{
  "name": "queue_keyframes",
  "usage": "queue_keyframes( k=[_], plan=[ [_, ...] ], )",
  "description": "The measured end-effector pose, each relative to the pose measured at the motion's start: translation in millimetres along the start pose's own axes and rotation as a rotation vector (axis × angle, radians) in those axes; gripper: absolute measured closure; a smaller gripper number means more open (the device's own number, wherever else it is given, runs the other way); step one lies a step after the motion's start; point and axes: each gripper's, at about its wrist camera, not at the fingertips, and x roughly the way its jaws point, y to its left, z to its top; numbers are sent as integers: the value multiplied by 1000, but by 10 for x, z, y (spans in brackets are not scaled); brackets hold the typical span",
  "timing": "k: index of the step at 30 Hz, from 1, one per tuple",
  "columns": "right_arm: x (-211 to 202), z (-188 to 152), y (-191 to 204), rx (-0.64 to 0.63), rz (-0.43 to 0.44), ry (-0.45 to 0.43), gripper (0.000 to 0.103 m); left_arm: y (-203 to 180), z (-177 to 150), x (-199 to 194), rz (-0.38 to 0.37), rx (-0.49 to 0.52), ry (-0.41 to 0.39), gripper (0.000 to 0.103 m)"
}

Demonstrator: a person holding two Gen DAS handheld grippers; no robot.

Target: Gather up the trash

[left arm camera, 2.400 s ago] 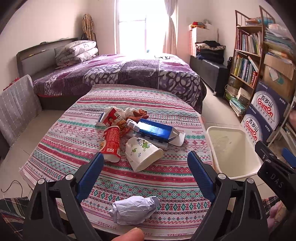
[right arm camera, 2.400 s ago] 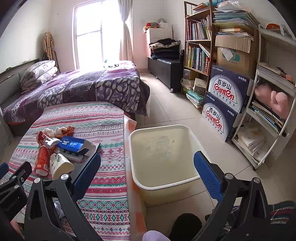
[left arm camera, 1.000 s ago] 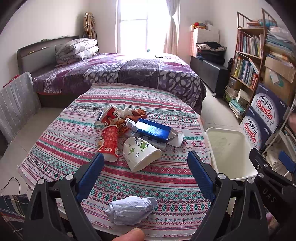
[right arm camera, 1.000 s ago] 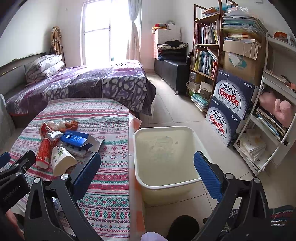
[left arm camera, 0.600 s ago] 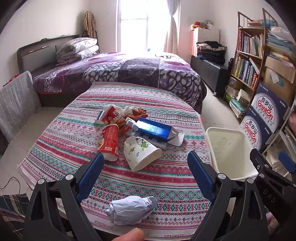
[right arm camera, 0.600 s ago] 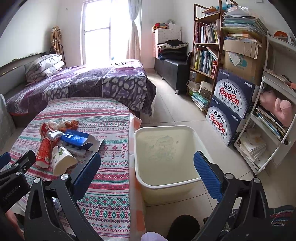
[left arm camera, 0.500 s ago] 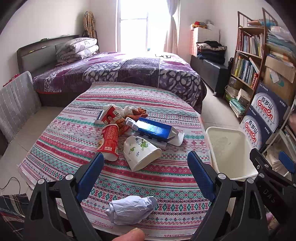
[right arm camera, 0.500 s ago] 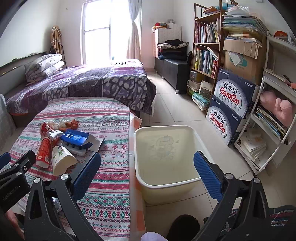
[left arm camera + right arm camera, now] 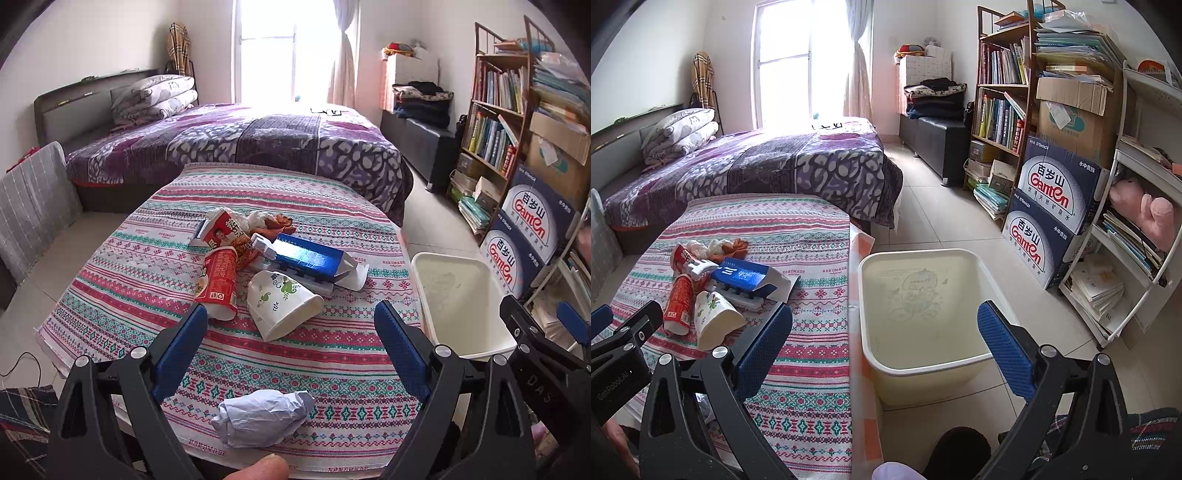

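Trash lies on a table with a striped patterned cloth [image 9: 147, 266]: a crumpled white paper ball [image 9: 262, 417] near the front edge, a tipped white paper cup [image 9: 280, 302], a red cup [image 9: 218, 280], a blue box [image 9: 308, 256], and wrappers [image 9: 225, 230] behind. My left gripper [image 9: 291, 332] is open and empty, held above the paper ball. My right gripper [image 9: 886, 339] is open and empty, held over the cream bin [image 9: 923, 314] on the floor right of the table. The bin [image 9: 458, 299] also shows in the left wrist view.
A bed with a purple cover [image 9: 240, 144] stands behind the table. Bookshelves [image 9: 1001, 92] and stacked blue water cartons [image 9: 1049, 218] line the right wall. A white rack [image 9: 1137, 240] stands at the far right. The floor around the bin is tiled.
Both grippers have shifted only slightly; the views are nearly the same. Nothing has been taken hold of.
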Motion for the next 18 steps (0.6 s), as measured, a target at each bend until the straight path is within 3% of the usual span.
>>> queue_keyframes(
  k=[18],
  plan=[
    [8, 16, -10, 2, 2, 3, 7, 6, -4, 3, 2, -1, 1, 14]
  ],
)
